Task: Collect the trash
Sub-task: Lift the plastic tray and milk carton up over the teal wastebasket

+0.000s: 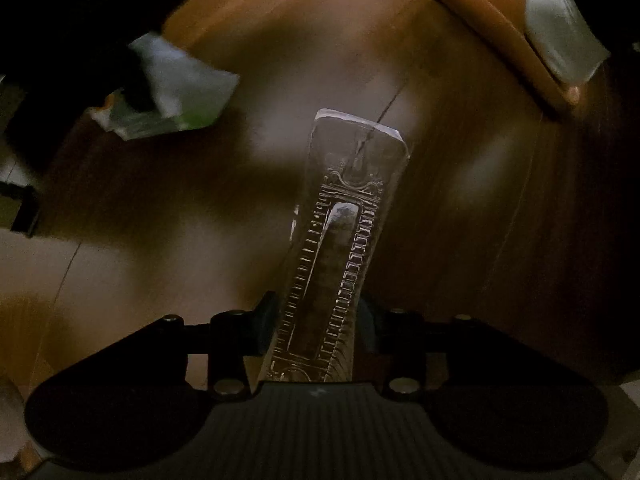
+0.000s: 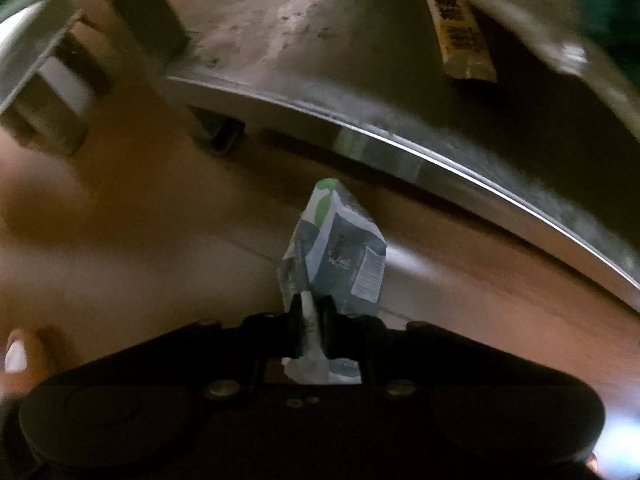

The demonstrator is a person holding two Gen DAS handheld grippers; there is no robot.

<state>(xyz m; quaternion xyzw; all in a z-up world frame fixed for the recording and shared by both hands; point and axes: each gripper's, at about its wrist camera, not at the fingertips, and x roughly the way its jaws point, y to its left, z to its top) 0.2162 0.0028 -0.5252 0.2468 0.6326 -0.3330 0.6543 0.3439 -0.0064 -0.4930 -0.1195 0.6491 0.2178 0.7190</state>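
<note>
In the left wrist view a long clear plastic packaging tray [image 1: 352, 184] with embossed ridges sticks forward over the wooden floor [image 1: 460, 200]. My left gripper [image 1: 316, 320] holds it at its near end, one dark finger pressing on each side. A crumpled white, grey-blue and green carton [image 2: 340, 248] hangs in my right gripper [image 2: 312, 312], whose jaws are shut on its flattened top edge. The same carton [image 1: 180, 92] shows at the upper left of the left wrist view, partly hidden by a dark blurred shape.
A grey, stained low platform with a bright metal edge [image 2: 440, 160] curves across the right wrist view, with a yellow wrapper [image 2: 460, 36] lying on it. An orange-brown piece [image 1: 480, 12] and a pale object [image 1: 560, 40] sit at the upper right. A fingertip [image 2: 20, 356] shows at the left.
</note>
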